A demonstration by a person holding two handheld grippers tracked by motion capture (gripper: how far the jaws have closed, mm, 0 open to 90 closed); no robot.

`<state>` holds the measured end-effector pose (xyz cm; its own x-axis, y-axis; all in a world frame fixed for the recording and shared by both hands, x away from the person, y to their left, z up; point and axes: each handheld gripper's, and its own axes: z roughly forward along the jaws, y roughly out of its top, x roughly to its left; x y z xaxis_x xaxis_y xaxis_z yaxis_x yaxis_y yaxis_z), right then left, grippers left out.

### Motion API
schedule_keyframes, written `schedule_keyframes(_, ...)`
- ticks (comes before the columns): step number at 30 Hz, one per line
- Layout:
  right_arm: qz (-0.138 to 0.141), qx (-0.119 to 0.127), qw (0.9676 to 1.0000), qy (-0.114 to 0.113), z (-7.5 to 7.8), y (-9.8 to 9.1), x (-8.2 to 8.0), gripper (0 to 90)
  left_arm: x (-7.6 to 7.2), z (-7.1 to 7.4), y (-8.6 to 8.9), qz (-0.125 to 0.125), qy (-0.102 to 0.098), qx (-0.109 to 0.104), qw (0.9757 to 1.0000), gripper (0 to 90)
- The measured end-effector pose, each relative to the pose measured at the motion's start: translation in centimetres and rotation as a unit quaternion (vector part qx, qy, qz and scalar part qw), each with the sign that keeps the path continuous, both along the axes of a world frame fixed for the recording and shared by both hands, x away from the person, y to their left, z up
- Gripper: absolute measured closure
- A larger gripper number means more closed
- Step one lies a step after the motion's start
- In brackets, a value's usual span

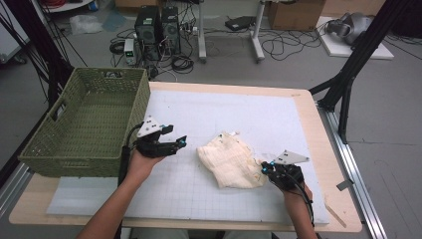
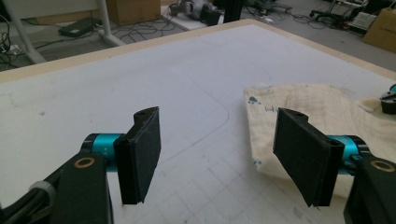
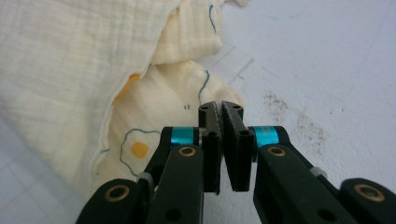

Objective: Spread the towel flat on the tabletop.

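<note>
A crumpled cream muslin cloth (image 1: 230, 160) with small printed egg shapes lies on the white mat, right of centre. My right gripper (image 1: 266, 168) sits at the cloth's lower right edge. In the right gripper view its jaws are pressed together (image 3: 219, 109) on a fold at the edge of the cloth (image 3: 70, 70). My left gripper (image 1: 175, 135) hovers left of the cloth, held in an upturned hand and apart from it. Its pads (image 2: 140, 158) stand wide open with nothing between them (image 2: 217, 154). The cloth (image 2: 317, 107) lies beyond its right jaw.
A green woven basket (image 1: 89, 159) stands on the table's left side, close behind the left hand. The white gridded mat (image 1: 239, 114) covers most of the wooden table (image 1: 318, 129). Computers, cables and stand legs are on the floor beyond.
</note>
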<state>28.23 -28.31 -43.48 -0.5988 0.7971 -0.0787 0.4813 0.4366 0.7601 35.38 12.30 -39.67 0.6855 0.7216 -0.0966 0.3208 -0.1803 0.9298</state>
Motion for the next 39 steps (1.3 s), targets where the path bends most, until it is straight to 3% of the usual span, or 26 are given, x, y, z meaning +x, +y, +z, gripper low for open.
schedule_keyframes(5, -0.001, 0.005, 1.0, 0.003, -0.1, -0.1, 0.0, 84.5, 2.4, -0.1, -2.5, -0.016, 0.03, 0.01, 0.9994, 34.6)
schedule_keyframes(10, 0.0, 0.008, 1.0, 0.003, -0.2, -0.2, 0.0, 82.9, 4.3, -1.2, -4.9, -0.034, 0.059, 0.036, 0.997, 36.9)
schedule_keyframes(14, 0.0, 0.019, 0.9998, 0.006, -0.4, -0.4, 0.1, 83.0, 5.2, -2.3, -6.3, -0.039, 0.078, 0.038, 0.9954, 39.1)
schedule_keyframes(20, 0.003, 0.022, 0.9997, 0.007, -0.5, -0.5, 0.2, 83.5, 5.8, -4.1, -8.8, -0.078, 0.113, 0.081, 0.9873, 42.8)
schedule_keyframes(25, 0.004, 0.023, 0.9997, 0.008, -0.6, -0.6, 0.2, 83.4, 5.6, -4.9, -10.0, -0.112, 0.122, 0.103, 0.9809, 49.5)
schedule_keyframes(26, 0.004, 0.023, 0.9997, 0.009, -0.6, -0.6, 0.2, 83.4, 5.4, -5.0, -10.2, -0.116, 0.113, 0.114, 0.9802, 51.5)
schedule_keyframes(27, 0.004, 0.023, 0.9997, 0.009, -0.6, -0.5, 0.1, 83.4, 5.4, -4.9, -10.2, -0.123, 0.11, 0.118, 0.9792, 54.5)
schedule_keyframes(28, 0.003, 0.024, 0.9997, 0.009, -0.6, -0.5, 0.1, 83.4, 5.3, -4.9, -10.2, -0.137, 0.113, 0.115, 0.9773, 67.7)
schedule_keyframes(29, 0.003, 0.024, 0.9997, 0.009, -0.6, -0.5, 0.1, 83.4, 5.1, -4.9, -10.2, -0.142, 0.105, 0.128, 0.9759, 76.2)
schedule_keyframes(30, 0.003, 0.025, 0.9997, 0.008, -0.6, -0.6, 0.1, 83.4, 5.0, -4.8, -10.3, -0.147, 0.101, 0.131, 0.9752, 80.1)
schedule_keyframes(32, 0.003, 0.025, 0.9997, 0.006, -0.5, -0.6, 0.1, 83.4, 4.8, -4.5, -10.1, -0.141, 0.091, 0.132, 0.9769, 85.9)
schedule_keyframes(35, -0.001, 0.025, 0.9997, 0.007, -0.5, -0.7, 0.0, 83.6, 4.3, -3.5, -8.9, -0.123, 0.074, 0.105, 0.984, 86.3)
schedule_keyframes(39, -0.008, 0.022, 0.9997, 0.005, -0.4, -1.0, -0.2, 84.7, 3.6, -2.6, -6.5, -0.103, 0.063, 0.091, 0.9885, 86.4)
